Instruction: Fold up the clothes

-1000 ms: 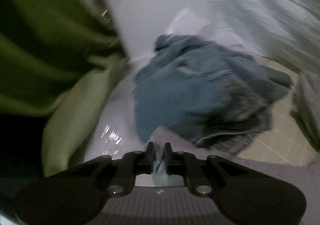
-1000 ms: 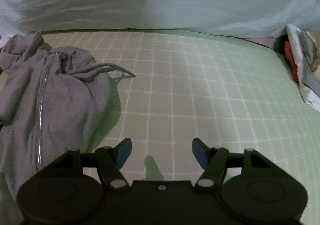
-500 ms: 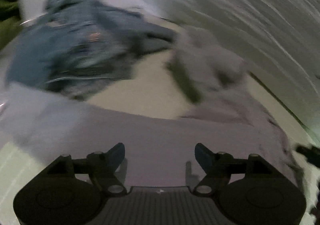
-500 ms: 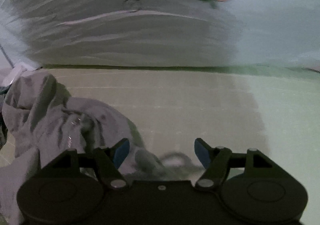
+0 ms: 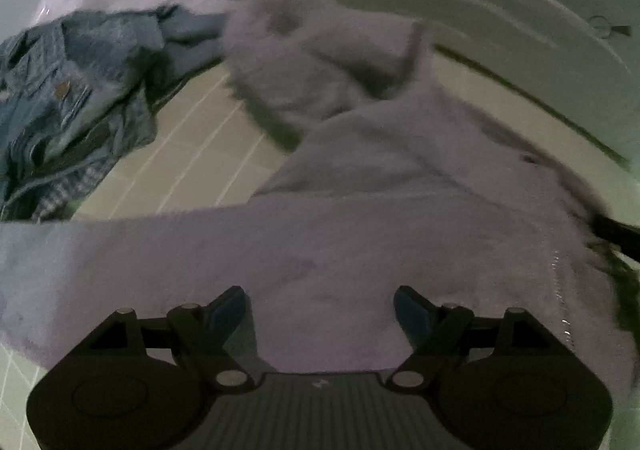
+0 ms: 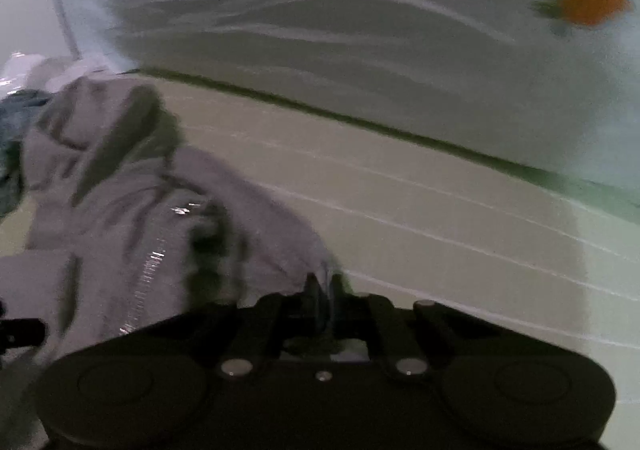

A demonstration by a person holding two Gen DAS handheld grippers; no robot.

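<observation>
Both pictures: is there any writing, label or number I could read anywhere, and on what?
No readable words or numbers in either view.
Left tongs: a tiny pale mark on the body, too small to read.
Bedding: printed carrot and a dark blurred motif, pictures only.
Grey hoodie and denim: no label visible.

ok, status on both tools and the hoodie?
Left tool open over grey hoodie, holding nothing. Right tool shut on hoodie's edge. Denim garment heaped at hoodie's far left; overlap unclear.
</observation>
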